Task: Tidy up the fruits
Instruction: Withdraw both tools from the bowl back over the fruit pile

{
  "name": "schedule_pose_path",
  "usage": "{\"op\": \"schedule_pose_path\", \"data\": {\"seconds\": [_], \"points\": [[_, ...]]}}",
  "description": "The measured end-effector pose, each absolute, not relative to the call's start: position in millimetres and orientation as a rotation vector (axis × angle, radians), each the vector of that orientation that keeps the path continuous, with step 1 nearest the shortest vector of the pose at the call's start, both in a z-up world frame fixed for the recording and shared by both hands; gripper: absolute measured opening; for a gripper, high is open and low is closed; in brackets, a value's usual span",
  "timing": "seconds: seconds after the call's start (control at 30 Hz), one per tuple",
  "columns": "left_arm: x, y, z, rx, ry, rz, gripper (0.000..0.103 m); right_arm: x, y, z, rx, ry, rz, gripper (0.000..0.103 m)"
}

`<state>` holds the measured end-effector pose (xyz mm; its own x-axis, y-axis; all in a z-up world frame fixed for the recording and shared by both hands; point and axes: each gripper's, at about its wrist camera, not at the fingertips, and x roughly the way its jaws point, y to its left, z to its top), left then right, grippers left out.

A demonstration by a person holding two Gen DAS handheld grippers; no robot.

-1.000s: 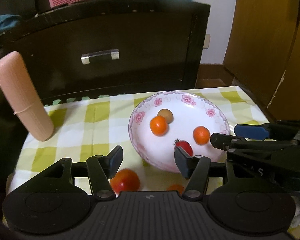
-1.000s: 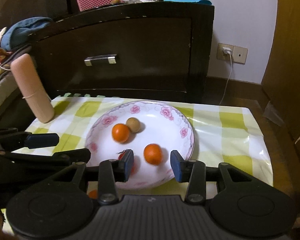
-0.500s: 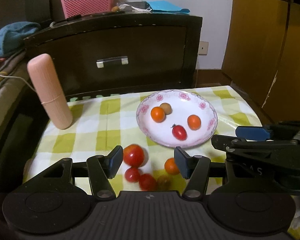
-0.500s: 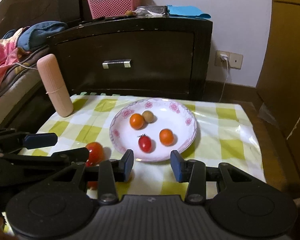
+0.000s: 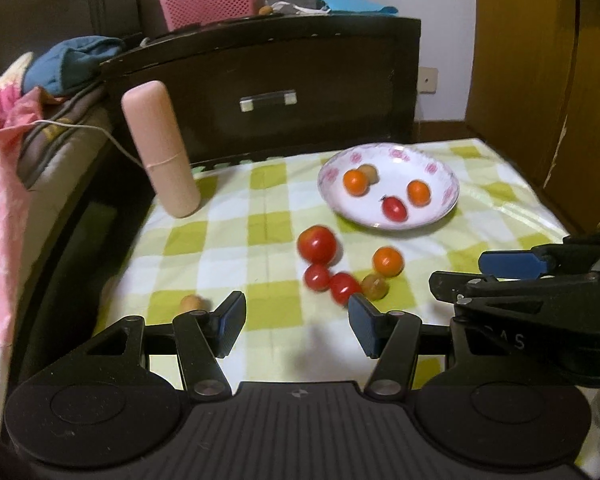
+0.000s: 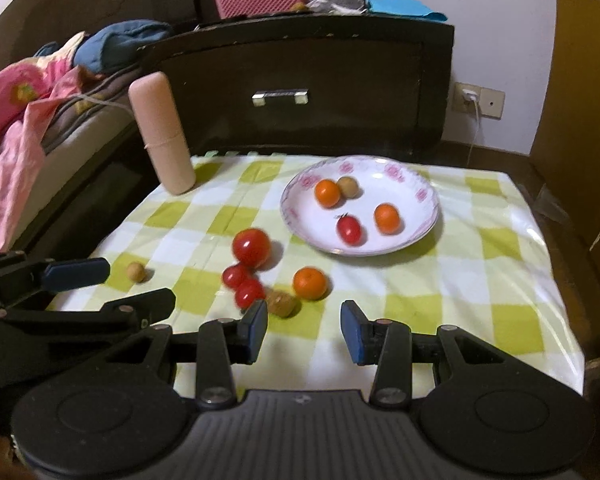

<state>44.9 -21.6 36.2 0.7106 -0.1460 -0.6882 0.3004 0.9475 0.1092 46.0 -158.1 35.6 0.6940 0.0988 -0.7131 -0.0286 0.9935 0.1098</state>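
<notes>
Fruit scattered ahead of both hand-held grippers on the checked bench (image 6: 480, 280). Left hand-held gripper (image 5: 296, 322): jaws parted, empty. Right hand-held gripper (image 6: 304, 330): jaws apart more narrowly, empty. Just beyond the fingertips: big tomato (image 6: 251, 248), two cherry tomatoes (image 6: 242, 283), orange (image 6: 309, 283), brown longan (image 6: 281, 303). Farther ahead, flowered plate (image 6: 416, 236) holding two oranges, a longan, a cherry tomato (image 6: 348, 229).
</notes>
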Motion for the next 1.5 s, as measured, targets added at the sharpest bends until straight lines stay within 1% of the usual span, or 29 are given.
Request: {"op": "schedule_pose_path", "data": {"seconds": [0.4,0.57,0.97,1.27,1.5], "points": [[24,-17,36,0.289,0.716,-0.175,0.065,30,-144,32,0.107,0.812,0.071,0.038],[23,-11,35,0.236,0.753,-0.175,0.065,27,-142,32,0.104,0.817,0.072,0.038],[9,-7,37,0.207,0.755,-0.11,0.071,17,-140,33,0.102,0.814,0.092,0.038],[-8,-7,30,0.264,0.785,-0.073,0.071,5,-132,25,0.077,0.855,0.127,0.038],[-13,4,31,0.226,0.81,-0.045,0.071,0,-124,27,0.063,0.854,0.149,0.038]]}}
